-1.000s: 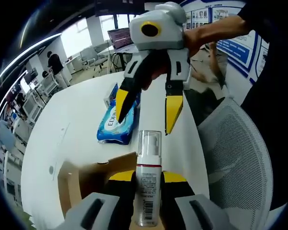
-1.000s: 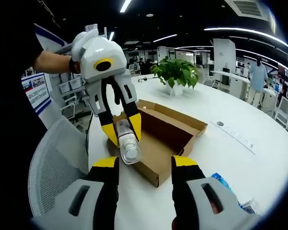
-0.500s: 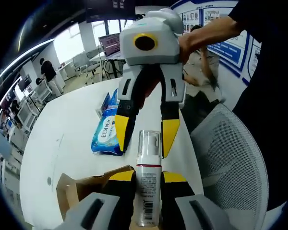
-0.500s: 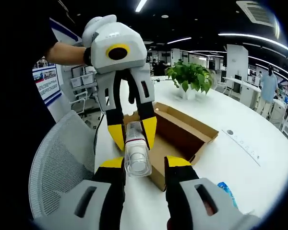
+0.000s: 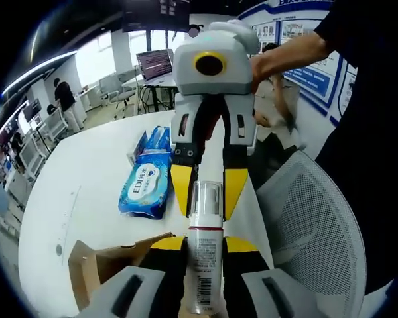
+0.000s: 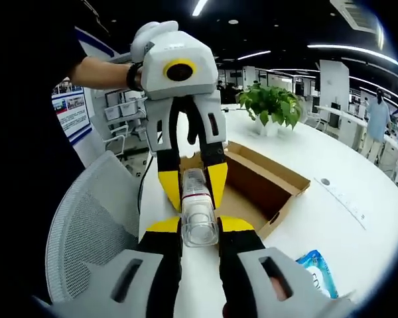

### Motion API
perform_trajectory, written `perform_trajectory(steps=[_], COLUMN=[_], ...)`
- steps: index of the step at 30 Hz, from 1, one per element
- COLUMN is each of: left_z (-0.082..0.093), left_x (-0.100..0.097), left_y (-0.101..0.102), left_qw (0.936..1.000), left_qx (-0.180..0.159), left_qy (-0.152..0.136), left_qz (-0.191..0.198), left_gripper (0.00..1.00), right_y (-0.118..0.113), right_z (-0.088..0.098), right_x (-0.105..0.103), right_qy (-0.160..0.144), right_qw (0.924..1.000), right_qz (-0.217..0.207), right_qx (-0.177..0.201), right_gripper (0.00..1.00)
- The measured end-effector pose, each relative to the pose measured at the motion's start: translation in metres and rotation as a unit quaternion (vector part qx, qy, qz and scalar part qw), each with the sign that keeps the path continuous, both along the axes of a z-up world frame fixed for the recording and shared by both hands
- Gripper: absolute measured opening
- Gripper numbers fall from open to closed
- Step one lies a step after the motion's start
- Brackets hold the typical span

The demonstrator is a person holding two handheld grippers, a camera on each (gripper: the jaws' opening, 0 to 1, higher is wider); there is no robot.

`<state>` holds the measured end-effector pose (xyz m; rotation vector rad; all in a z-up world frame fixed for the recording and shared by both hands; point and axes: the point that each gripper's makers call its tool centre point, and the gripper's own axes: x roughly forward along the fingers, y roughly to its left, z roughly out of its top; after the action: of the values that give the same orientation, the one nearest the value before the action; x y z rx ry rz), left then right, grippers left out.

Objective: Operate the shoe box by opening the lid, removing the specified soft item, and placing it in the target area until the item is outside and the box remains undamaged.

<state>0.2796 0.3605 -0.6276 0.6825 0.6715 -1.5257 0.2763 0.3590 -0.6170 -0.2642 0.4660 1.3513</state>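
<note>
gripping the pump bottle (image 5: pixel 202 265) by its body, the left gripper (image 5: pixel 202 246) held it level above the shoe box (image 6: pixel 265 189), its jaws clamped on it. the right gripper (image 6: pixel 199 228) met it at the clear cap, jaws close around the cap, likely for a handover; whether they pressed it, i could not tell. beyond the box lay the wipes pack (image 5: pixel 144 189) on the white table (image 5: pixel 86 172).

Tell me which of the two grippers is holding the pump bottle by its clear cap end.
The right gripper: its jaws close on the pump bottle's clear cap. The left gripper clamps the labelled body instead.
</note>
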Motion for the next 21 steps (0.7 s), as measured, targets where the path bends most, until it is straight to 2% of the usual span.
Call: perform_trajectory(steps=[5, 13, 21], left_z=[-0.001, 0.004, 0.011], left_x=[0.0, 0.005, 0.008], left_y=[-0.003, -0.01, -0.003], left_qw=[1.0, 0.9996, 0.9989], left_qx=[-0.006, -0.021, -0.029], left_qy=[0.003, -0.007, -0.018], left_qz=[0.005, 0.017, 0.031], left_gripper=[0.2, 0.21, 0.26], right_y=[-0.003, -0.011, -0.021], right_z=[-0.001, 0.006, 0.011], right_x=[0.001, 0.005, 0.01], right_qy=[0.002, 0.011, 0.008], right_qw=[1.0, 0.9999, 0.9998], right_qz=[-0.001, -0.01, -0.018], right_qx=[-0.004, 0.003, 0.002], right_gripper=[0.17, 0.17, 0.17])
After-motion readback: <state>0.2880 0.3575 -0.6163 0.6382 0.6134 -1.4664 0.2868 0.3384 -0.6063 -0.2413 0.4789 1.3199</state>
